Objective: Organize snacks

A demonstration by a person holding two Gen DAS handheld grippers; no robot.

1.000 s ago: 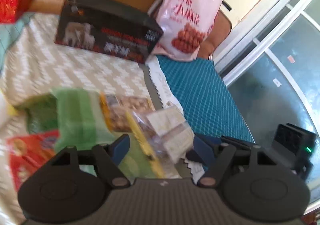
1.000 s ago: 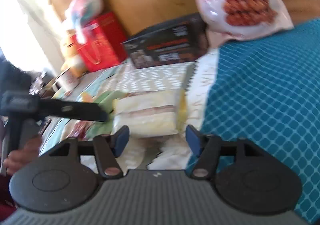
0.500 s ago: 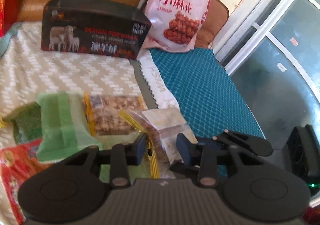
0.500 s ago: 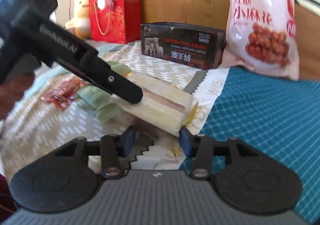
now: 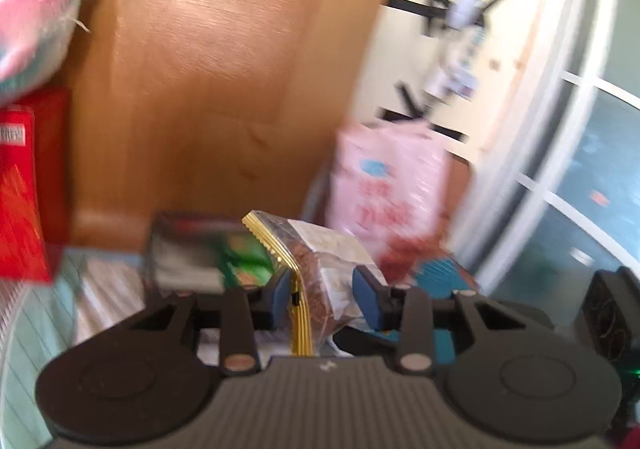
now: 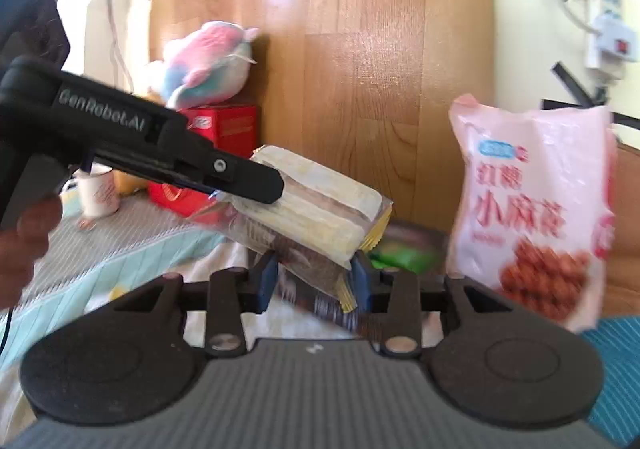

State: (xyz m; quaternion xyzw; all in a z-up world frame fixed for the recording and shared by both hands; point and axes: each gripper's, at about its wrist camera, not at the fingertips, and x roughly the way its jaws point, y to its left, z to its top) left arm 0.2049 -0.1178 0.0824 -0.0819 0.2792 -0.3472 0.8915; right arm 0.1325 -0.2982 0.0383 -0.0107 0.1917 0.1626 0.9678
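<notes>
Gold-edged and clear, the plastic packet of brown snack (image 5: 324, 273) hangs lifted above the bed with its long axis running between us, our left gripper (image 5: 325, 295) pinching one end and our right gripper (image 6: 312, 281) closed on the other.

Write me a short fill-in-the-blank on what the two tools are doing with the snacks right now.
1. Both tools grip the same clear snack packet, whose crimped edge is coloured ____.
2. The big snack bag leaning against the wooden headboard is coloured ____.
3. The plush toy sits on top of a ____ box.

Missing words: gold; pink; red
</notes>
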